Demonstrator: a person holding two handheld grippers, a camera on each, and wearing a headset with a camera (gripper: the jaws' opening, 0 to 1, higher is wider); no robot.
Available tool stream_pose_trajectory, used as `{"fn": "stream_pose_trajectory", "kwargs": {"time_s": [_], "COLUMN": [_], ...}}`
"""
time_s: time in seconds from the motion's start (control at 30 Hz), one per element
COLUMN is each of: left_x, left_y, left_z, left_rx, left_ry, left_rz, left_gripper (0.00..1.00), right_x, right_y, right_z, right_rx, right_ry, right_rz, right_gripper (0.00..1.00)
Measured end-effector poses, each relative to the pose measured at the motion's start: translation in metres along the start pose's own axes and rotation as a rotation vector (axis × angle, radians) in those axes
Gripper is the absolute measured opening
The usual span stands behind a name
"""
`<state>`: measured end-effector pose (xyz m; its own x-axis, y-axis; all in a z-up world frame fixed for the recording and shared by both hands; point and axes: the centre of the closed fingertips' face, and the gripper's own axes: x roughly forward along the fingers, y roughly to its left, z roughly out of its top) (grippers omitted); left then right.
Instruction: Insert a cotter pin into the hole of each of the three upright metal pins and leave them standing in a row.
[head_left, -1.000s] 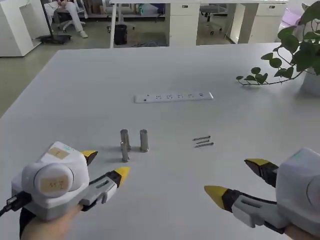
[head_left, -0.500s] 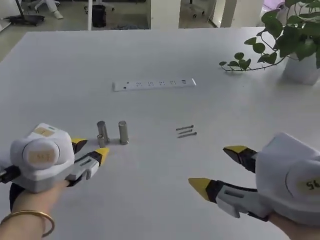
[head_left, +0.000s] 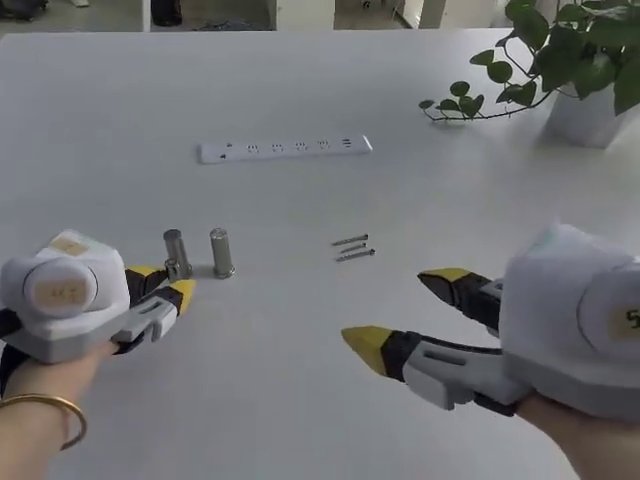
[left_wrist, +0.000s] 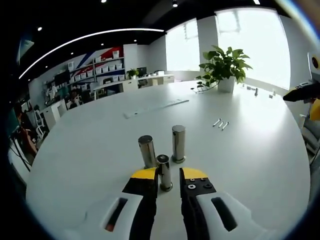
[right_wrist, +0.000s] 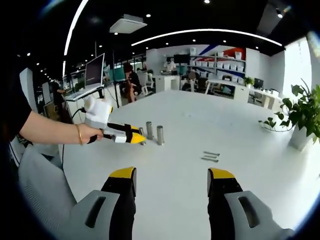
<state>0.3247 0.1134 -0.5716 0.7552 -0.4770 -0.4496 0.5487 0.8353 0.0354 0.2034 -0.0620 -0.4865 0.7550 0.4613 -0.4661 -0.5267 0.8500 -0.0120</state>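
White, yellow-tipped left tool (head_left: 165, 281), seemingly gold bangle (head_left: 45, 399)

Open tabletop (head_left: 300, 400) separates the right gripper (head_left: 384, 305) from the cotter pins (head_left: 352, 248); two pins (left_wrist: 178, 144) crowd just behind the near pin (left_wrist: 164, 172) between the jaws of the left gripper (left_wrist: 169, 175).

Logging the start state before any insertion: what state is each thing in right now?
Left gripper: open, jaws either side of nearest metal pin.
Right gripper: open, empty.
Nearest metal pin: upright, not clamped.
Other two metal pins: upright, free.
Cotter pins: lying loose, side by side.
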Motion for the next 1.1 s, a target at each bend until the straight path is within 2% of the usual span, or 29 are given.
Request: {"fn": "stream_pose_trajectory", "kwargs": {"time_s": [0.07,0.2,0.43,0.57,0.8,1.0,1.1], "left_x": [0.001,0.003,0.003,0.002,-0.001,-0.002,-0.003], "left_y": [0.001,0.004,0.003,0.002,-0.009,-0.021,-0.028], "left_z": [0.0,-0.001,-0.002,-0.002,-0.003,-0.004,-0.004], "left_rx": [-0.003,-0.011,-0.044,-0.045,-0.055,-0.067,-0.076], "left_ry": [-0.002,0.001,-0.003,0.002,0.016,0.022,0.022], "left_rz": [0.0,0.009,0.006,0.01,0.042,0.047,0.042], "left_gripper": [0.14,0.08,0.07,0.07,0.07,0.07,0.07], "right_x": [-0.001,-0.002,-0.003,-0.001,0.0,-0.003,-0.005], "right_y": [0.002,0.006,0.012,0.011,0.013,0.017,0.019], "right_z": [0.003,0.009,0.021,0.023,0.029,0.031,0.031], "right_rx": [-0.025,-0.005,0.007,0.034,0.042,0.096,0.088], "right_ry": [0.009,0.014,0.023,0.051,0.067,0.07,0.074], "right_rz": [-0.006,0.006,0.001,-0.012,-0.033,-0.027,-0.032], "right_gripper": [0.54,0.54,0.55,0.56,0.56,0.55,0.54]}}
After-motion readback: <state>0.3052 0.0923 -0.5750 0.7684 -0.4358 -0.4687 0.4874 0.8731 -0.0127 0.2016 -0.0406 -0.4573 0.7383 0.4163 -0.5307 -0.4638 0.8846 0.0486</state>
